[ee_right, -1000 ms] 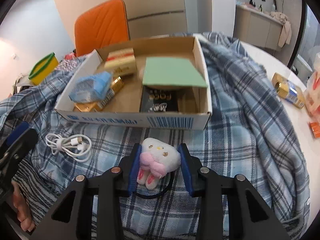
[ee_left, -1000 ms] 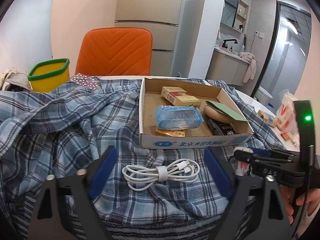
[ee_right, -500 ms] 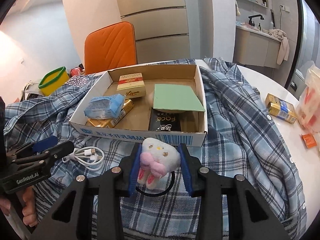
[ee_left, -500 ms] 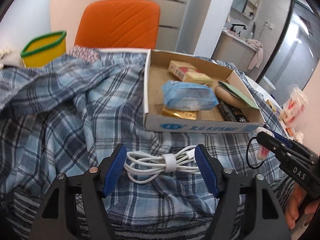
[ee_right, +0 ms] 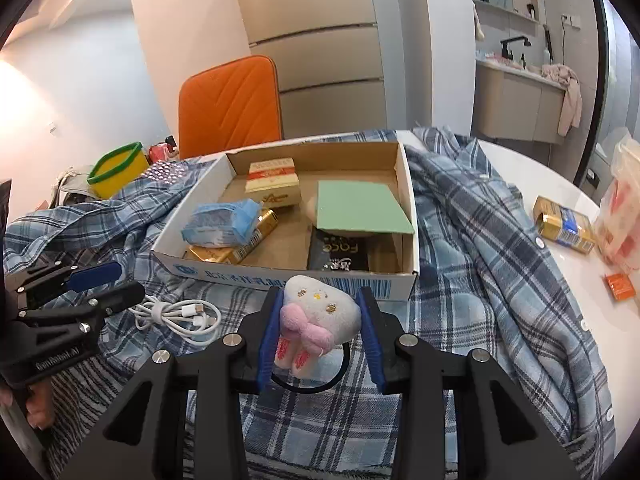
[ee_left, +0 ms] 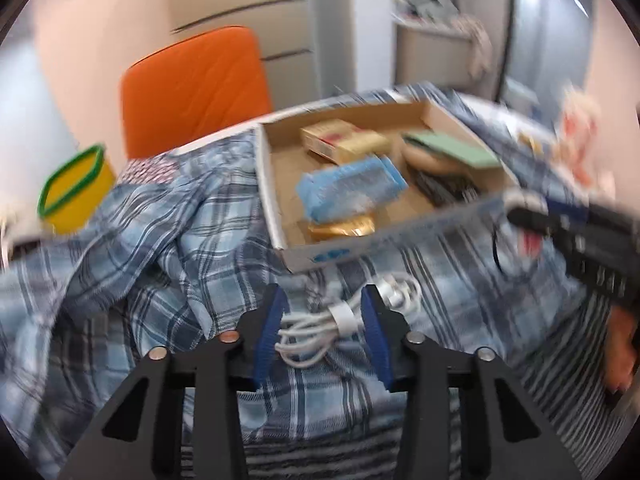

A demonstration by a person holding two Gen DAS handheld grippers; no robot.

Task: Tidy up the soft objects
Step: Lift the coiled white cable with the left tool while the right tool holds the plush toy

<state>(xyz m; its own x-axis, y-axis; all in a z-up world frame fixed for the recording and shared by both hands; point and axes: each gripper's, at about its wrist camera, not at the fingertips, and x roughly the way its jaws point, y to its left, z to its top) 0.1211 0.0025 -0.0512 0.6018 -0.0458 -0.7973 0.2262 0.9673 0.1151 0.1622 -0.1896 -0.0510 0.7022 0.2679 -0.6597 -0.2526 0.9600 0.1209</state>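
My right gripper [ee_right: 319, 330] is shut on a small white plush toy [ee_right: 320, 312] with a pink bow and a black loop, held just in front of the cardboard box [ee_right: 292, 278]. My left gripper [ee_left: 322, 330] is closed around a coiled white cable [ee_left: 344, 318] that lies on the blue plaid shirt [ee_left: 160, 240]. The cable [ee_right: 176, 316] and left gripper [ee_right: 108, 284] also show in the right wrist view. The box holds a blue tissue pack [ee_right: 220, 222], gold packs, a green card and a dark packet.
An orange chair [ee_right: 230, 104] stands behind the table. A yellow tub with green rim [ee_right: 116, 168] sits at the far left. A gold pack [ee_right: 564, 230], a plastic bag [ee_right: 620, 216] and an orange sachet [ee_right: 620, 286] lie on the white table at right.
My left gripper has moved down over the cable and its jaws have closed in around the coil. My right gripper has lifted slightly with the plush toy still held.
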